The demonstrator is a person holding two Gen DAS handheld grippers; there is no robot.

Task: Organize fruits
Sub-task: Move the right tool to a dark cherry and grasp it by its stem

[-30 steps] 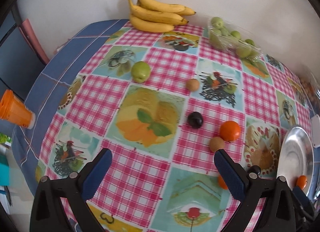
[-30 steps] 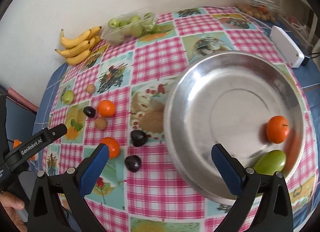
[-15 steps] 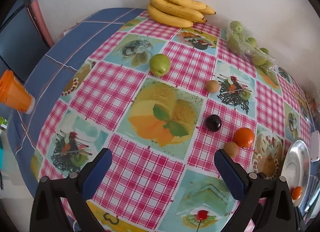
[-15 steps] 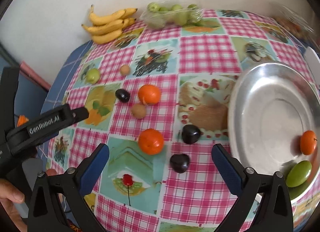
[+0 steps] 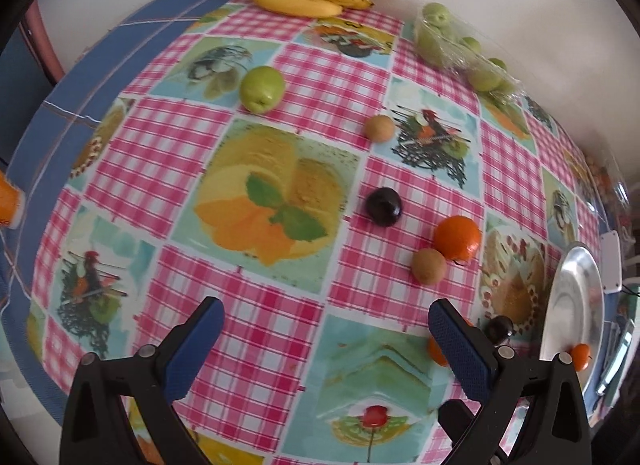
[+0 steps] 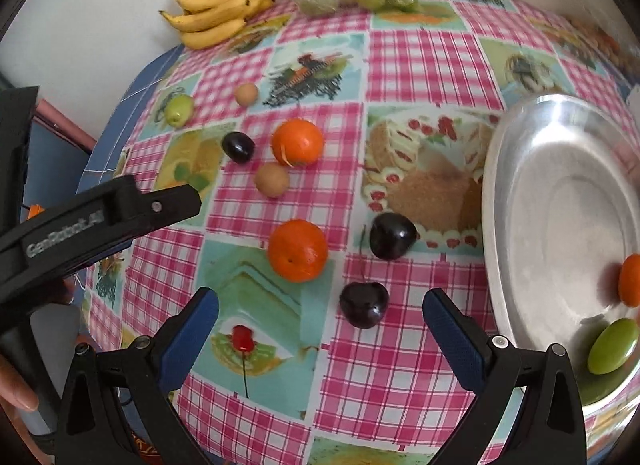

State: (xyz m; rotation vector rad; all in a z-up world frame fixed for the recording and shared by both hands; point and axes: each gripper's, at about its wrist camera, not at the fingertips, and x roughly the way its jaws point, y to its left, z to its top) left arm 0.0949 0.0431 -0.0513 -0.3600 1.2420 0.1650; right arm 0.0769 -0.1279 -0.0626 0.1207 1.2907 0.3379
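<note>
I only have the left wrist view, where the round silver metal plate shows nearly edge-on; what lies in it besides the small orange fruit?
Observer: The right wrist view shows that the round silver metal plate also holds a green oval fruit, near its close rim.
Operator: Is the right tool carrying anything?
Observer: No, the right tool is open and empty.
Operator: What lies nearest to it?
Observer: A dark round cherry lies on the pink checked tablecloth just ahead of that tool.
</note>
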